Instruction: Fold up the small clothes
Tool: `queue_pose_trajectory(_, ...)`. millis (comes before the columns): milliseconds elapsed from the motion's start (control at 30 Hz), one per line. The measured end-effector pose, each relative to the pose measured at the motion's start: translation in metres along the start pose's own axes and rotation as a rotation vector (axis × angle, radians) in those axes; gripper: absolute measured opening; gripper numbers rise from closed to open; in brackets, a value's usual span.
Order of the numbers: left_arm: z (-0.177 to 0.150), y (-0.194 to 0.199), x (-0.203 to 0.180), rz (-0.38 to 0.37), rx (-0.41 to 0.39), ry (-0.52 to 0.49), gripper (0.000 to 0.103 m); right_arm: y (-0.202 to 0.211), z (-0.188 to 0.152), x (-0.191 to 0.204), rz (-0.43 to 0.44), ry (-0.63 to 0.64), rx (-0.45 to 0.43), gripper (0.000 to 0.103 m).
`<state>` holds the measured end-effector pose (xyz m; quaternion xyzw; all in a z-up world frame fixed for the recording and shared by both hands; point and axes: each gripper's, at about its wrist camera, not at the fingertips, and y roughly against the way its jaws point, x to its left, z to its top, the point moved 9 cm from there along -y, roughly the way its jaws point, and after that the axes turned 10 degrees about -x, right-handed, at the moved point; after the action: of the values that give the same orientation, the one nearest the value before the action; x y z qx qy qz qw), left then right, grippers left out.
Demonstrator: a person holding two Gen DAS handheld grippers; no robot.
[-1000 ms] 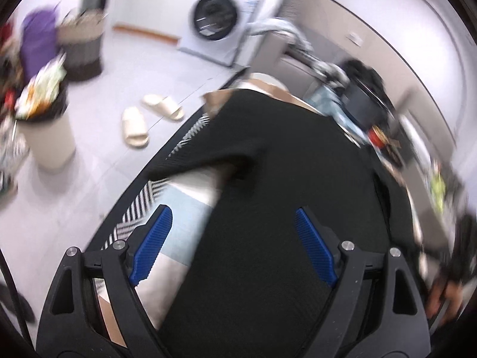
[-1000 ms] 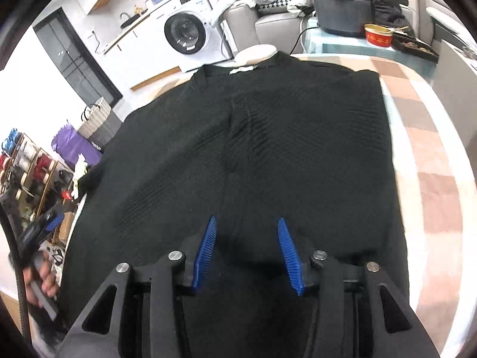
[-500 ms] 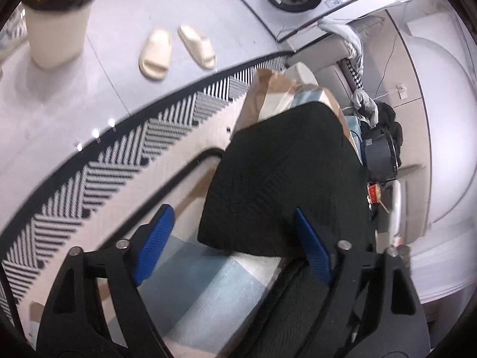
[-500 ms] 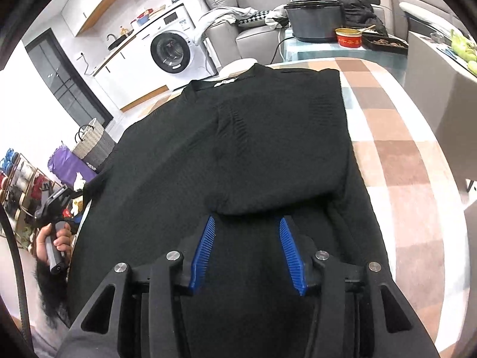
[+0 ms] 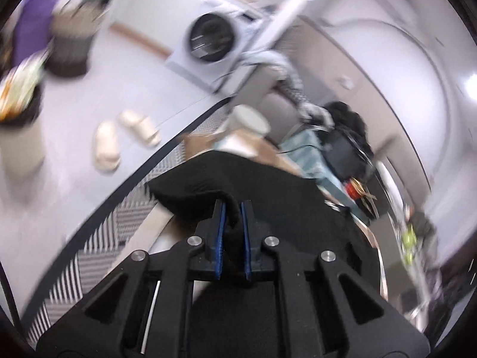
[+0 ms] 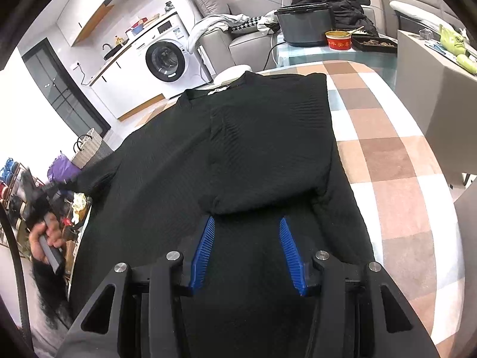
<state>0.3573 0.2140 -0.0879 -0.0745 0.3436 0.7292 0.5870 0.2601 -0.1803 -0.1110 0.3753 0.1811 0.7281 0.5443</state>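
Both grippers are working the black top (image 6: pixel 167 161) lying collar-away on the checked cloth (image 6: pixel 387 155): left gripper (image 5: pixel 232 208) is pinching its near-side sleeve, right gripper (image 6: pixel 247 232) is hovering spread over the hem.

The black top (image 6: pixel 253 155) is matt ribbed knit cloth, lying on a soft checked cloth (image 6: pixel 393 161) that covers the desk, while the right gripper (image 6: pixel 247 253) is matt black plastic with ridged blue pads (image 6: pixel 290 253) and shiny metal screws (image 6: pixel 322 255).
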Motion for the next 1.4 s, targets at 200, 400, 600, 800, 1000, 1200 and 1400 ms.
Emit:
queue_pose_trajectory(200, -0.058, -0.023, -0.145, -0.187, 0.132, -0.318, 0.008, 0.003, -0.003, 0.001, 0.0, -0.002, 0.005, 0.047)
queue_pose_trajectory(400, -0.132, -0.035, -0.169, -0.249, 0.349, -0.4, 0.032, 0.005, -0.01, -0.006, -0.018, -0.012, 0.02, 0.048)
queue_pose_trajectory(600, -0.102, -0.04, -0.127, -0.183, 0.293, -0.225, 0.06, 0.007, -0.011, -0.01, -0.015, -0.029, 0.006, 0.051)
queue_pose_trajectory(800, -0.102, -0.079, -0.106, -0.181, 0.312, -0.112, 0.06, 0.0, -0.015, -0.01, 0.012, -0.055, 0.024, 0.051)
queue_pose_trajectory(1000, -0.12, -0.113, -0.093, -0.085, 0.355, -0.089, 0.044, 0.004, -0.012, -0.01, 0.037, -0.08, 0.02, 0.051)
queue_pose_trajectory(1200, -0.125, -0.127, -0.1, -0.102, 0.323, -0.148, 0.0, 0.006, -0.009, -0.011, 0.051, -0.096, 0.018, 0.051)
queue_pose_trajectory(1400, -0.139, -0.093, -0.197, -0.307, 0.312, -0.299, 0.009, 0.003, -0.011, -0.015, 0.054, -0.111, 0.032, 0.053)
